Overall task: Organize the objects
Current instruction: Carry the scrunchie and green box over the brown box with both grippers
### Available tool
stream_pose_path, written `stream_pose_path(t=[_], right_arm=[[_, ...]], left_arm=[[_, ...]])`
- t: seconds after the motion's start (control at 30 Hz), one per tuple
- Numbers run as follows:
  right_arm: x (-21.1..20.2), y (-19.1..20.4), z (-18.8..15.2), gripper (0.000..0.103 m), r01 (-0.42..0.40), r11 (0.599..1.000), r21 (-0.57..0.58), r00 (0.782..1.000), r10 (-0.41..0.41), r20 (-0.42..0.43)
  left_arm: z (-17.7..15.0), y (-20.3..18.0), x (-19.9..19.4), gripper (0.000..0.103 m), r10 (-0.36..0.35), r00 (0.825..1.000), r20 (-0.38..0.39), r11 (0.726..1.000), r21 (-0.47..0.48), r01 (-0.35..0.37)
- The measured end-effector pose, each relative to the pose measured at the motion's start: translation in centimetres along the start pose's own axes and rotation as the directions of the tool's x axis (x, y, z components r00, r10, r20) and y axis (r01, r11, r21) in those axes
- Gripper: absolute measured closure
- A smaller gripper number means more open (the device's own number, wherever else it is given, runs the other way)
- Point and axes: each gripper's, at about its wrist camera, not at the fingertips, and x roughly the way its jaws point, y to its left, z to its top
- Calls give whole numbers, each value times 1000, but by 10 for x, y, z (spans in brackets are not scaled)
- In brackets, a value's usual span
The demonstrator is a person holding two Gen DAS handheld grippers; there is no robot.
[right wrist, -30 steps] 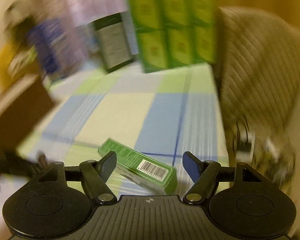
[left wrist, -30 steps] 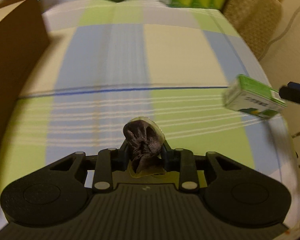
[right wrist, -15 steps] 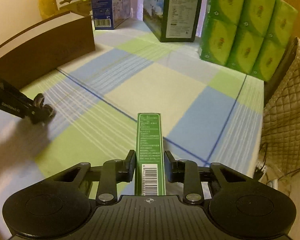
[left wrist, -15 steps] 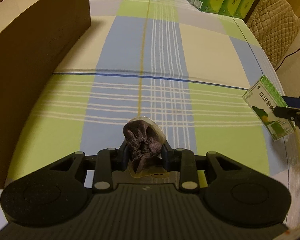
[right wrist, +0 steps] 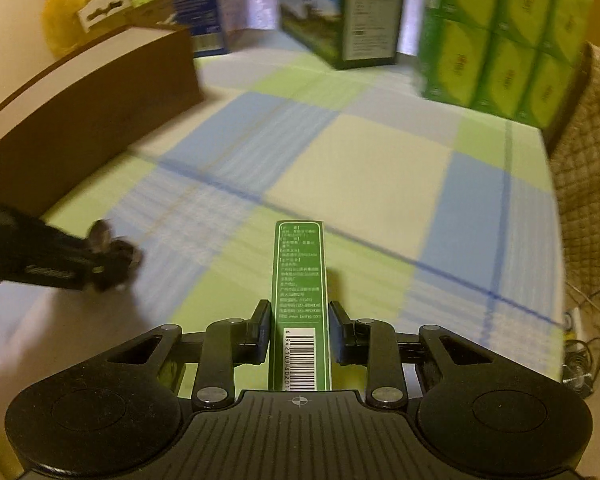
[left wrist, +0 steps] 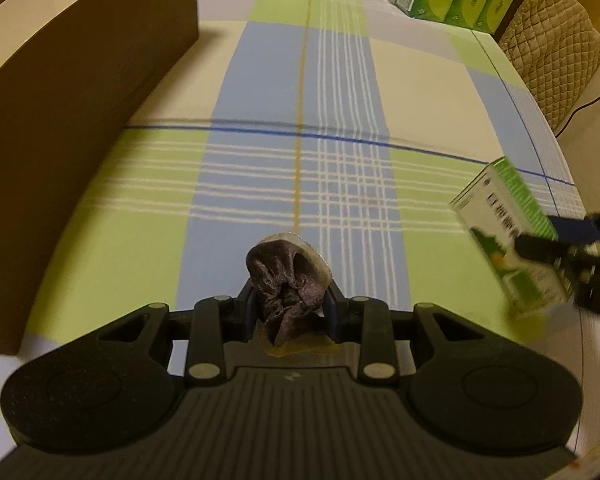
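Observation:
My left gripper (left wrist: 288,304) is shut on a dark brown crumpled fabric piece in a clear wrapper (left wrist: 284,276), held low over the checked tablecloth (left wrist: 300,92). My right gripper (right wrist: 300,316) is shut on a narrow green box (right wrist: 300,276) with a barcode, which points forward above the cloth. In the left wrist view that green box (left wrist: 504,216) hangs tilted at the right edge, with the right gripper (left wrist: 556,236) clamped on it. The left gripper (right wrist: 112,256) shows blurred at the left of the right wrist view.
A long brown cardboard box (left wrist: 80,120) runs along the table's left side. At the far end stand a dark green carton (right wrist: 360,20), a blue carton (right wrist: 200,0) and a green tissue pack (right wrist: 500,40). A quilted chair back (left wrist: 552,48) is beyond the right edge.
My right gripper, open over the green box lying on the cloth a second ago, has shut on it and lifted it. The left gripper has kept its hold on the fabric piece and swung towards the brown box.

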Motion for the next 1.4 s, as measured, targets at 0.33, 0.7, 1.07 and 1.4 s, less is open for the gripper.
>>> stream_pose_path(t=[0.33,0.7,1.07,1.4], right_arm=[[1,76,-12,76,-102,989,-107,994,98,-37],[13,113,-7,76,-71,983,-170,997,64,-47],[24,122,3,76,-54,987,-152,998,47,-49],[29,127,11,76,-60,997,-50,996,57,-64]], left_arm=[[-43,35,-26,75,37,999,-12,997,-62,-37],[-77,70,-49,75,60,998,-4,989,-135,-60],[-97,95,-73,75,80,997,25,982,-175,-74],[-94,126,-127,75,35,994,106,987,-159,-18]])
